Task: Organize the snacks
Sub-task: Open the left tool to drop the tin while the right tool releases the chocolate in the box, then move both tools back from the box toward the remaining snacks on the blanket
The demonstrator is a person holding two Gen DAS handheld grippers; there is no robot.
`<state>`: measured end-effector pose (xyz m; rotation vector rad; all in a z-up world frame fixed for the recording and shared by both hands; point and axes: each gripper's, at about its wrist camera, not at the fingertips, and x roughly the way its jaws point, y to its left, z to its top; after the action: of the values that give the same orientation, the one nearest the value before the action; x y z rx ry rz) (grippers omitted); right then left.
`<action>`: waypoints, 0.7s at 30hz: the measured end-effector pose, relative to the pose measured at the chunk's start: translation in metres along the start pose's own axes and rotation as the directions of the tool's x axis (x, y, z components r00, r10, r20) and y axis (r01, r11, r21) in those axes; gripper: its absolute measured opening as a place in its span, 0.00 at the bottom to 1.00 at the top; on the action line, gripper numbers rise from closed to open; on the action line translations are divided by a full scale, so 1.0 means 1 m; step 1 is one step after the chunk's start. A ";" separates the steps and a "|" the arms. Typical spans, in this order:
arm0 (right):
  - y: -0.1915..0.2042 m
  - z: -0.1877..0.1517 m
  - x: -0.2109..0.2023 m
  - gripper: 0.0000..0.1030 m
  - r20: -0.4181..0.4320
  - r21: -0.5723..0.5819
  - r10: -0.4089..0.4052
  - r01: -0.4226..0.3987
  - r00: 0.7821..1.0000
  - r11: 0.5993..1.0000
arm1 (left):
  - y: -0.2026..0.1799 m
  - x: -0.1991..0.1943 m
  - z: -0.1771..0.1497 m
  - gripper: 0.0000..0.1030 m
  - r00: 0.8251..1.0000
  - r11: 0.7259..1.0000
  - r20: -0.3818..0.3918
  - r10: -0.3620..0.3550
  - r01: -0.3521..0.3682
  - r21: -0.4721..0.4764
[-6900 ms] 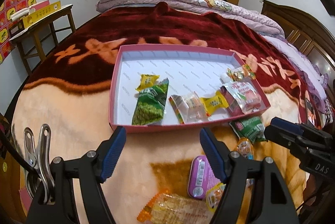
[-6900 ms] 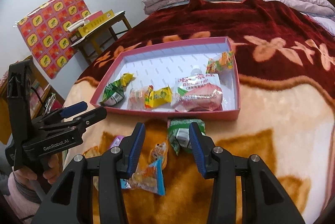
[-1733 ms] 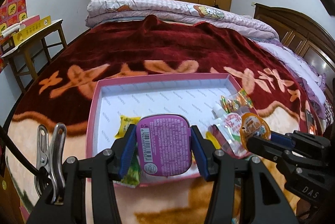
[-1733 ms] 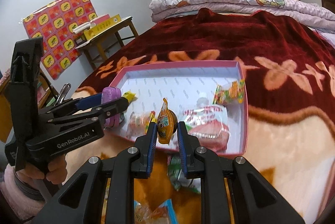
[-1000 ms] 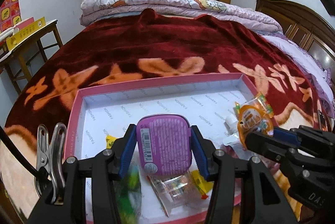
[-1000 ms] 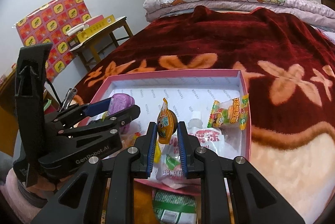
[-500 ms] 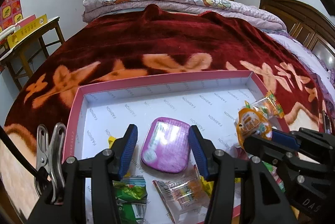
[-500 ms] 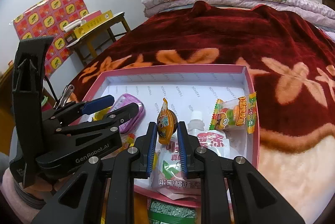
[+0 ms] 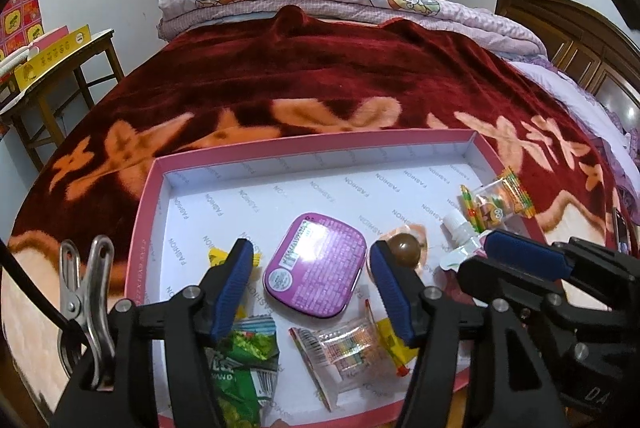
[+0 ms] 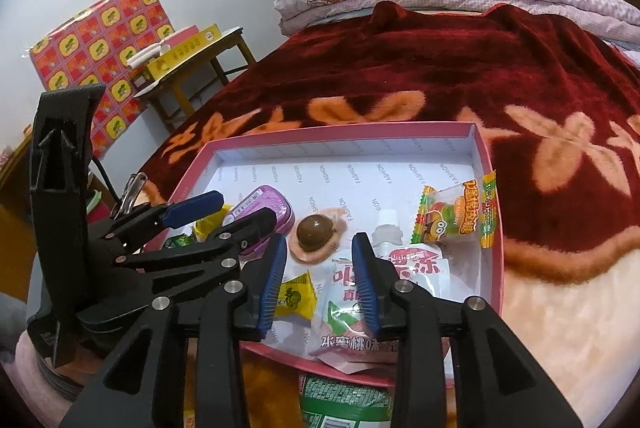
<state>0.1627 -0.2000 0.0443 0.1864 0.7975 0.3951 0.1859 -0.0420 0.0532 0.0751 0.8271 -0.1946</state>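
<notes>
- Left gripper (image 9: 312,292): jaws opening, nothing gripped.
- Right gripper (image 10: 320,278): jaws opening, nothing gripped.
- Purple tin (image 9: 316,264): flat on the pink tray (image 9: 144,211) floor, free of both left pads.
- Jelly cup (image 10: 316,234): on tray floor, just beside the tin.

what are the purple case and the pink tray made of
Purple case: looks like hard glossy plastic or tin; rounded rigid corners, bright glare on its printed face. Pink tray: seems to be matte cardboard; thin folded walls, white paper lining printed with repeated words.
</notes>
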 end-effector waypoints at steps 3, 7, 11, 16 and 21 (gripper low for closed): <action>0.000 -0.001 -0.004 0.39 0.007 0.002 0.003 -0.003 1.000 1.000 | 0.001 -0.004 -0.001 0.63 1.000 1.000 0.002 -0.003 0.003 -0.005; 0.001 -0.003 -0.009 0.39 0.016 0.006 0.004 -0.004 1.000 1.000 | 0.002 -0.011 -0.002 0.65 1.000 1.000 -0.001 -0.008 0.008 -0.016; 0.002 -0.007 -0.015 0.40 0.021 0.020 0.009 -0.010 1.000 1.000 | 0.004 -0.019 -0.004 0.66 1.000 0.999 0.005 -0.008 0.008 -0.031; 0.005 -0.013 -0.021 0.40 0.018 0.029 0.022 -0.023 1.000 0.999 | 0.006 -0.026 -0.008 0.66 1.000 0.999 -0.001 -0.003 0.003 -0.042; 0.008 -0.017 -0.027 0.40 0.020 0.022 0.024 -0.025 1.000 0.999 | 0.007 -0.035 -0.013 0.66 1.000 0.999 0.004 -0.005 0.005 -0.048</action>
<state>0.1313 -0.2037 0.0530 0.2210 0.7815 0.4071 0.1547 -0.0286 0.0701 0.0279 0.8280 -0.1794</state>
